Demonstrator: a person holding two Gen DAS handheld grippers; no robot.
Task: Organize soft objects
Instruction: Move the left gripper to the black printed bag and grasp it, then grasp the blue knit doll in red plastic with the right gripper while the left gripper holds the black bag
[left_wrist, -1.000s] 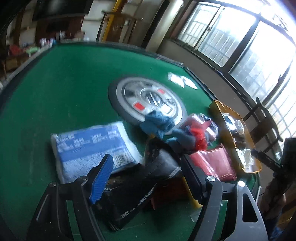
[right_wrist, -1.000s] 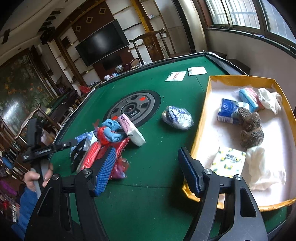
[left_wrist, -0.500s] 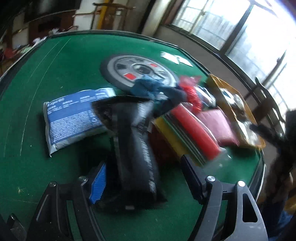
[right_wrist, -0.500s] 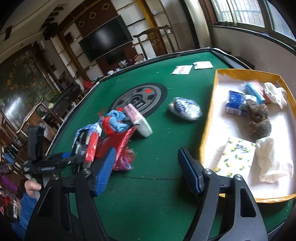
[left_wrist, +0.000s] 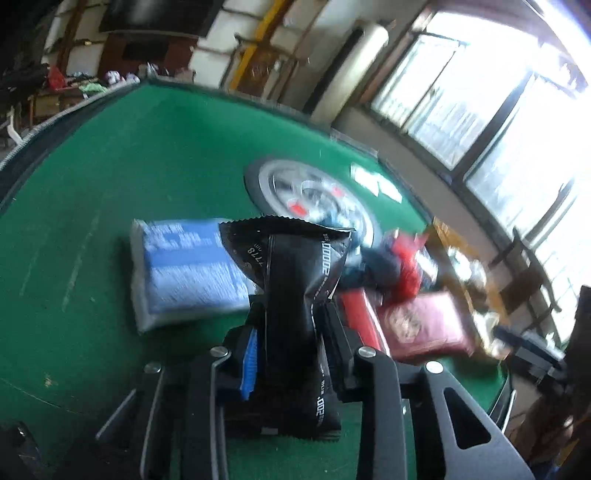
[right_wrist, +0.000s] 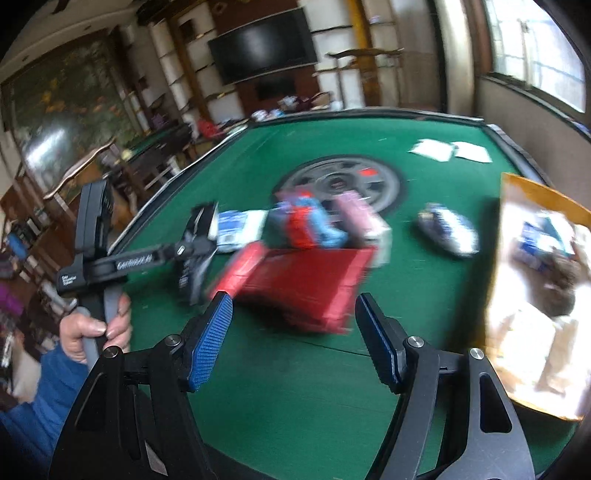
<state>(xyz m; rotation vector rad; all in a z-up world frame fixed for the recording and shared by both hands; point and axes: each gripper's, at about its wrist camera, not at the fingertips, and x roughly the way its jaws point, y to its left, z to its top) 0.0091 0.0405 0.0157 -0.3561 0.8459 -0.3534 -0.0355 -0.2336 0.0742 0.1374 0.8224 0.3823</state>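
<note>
left wrist view: left gripper (left_wrist: 290, 332) is clamped on a black foil pouch (left_wrist: 295, 280) lifted above the green tabletop (left_wrist: 110, 177). right gripper (right_wrist: 293, 332) hangs apart, empty. slick foil could slip if swung toward the tray (right_wrist: 535, 195).

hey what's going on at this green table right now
A person is sorting soft packets with two handheld grippers. The left gripper is shut on a black pouch, with the rest of the pile beside it: a blue pack and red packets. The right gripper is open and holds nothing, in front of the red packets. The yellow-rimmed tray at the table's edge already has several items in it. Both views are blurred.
</note>
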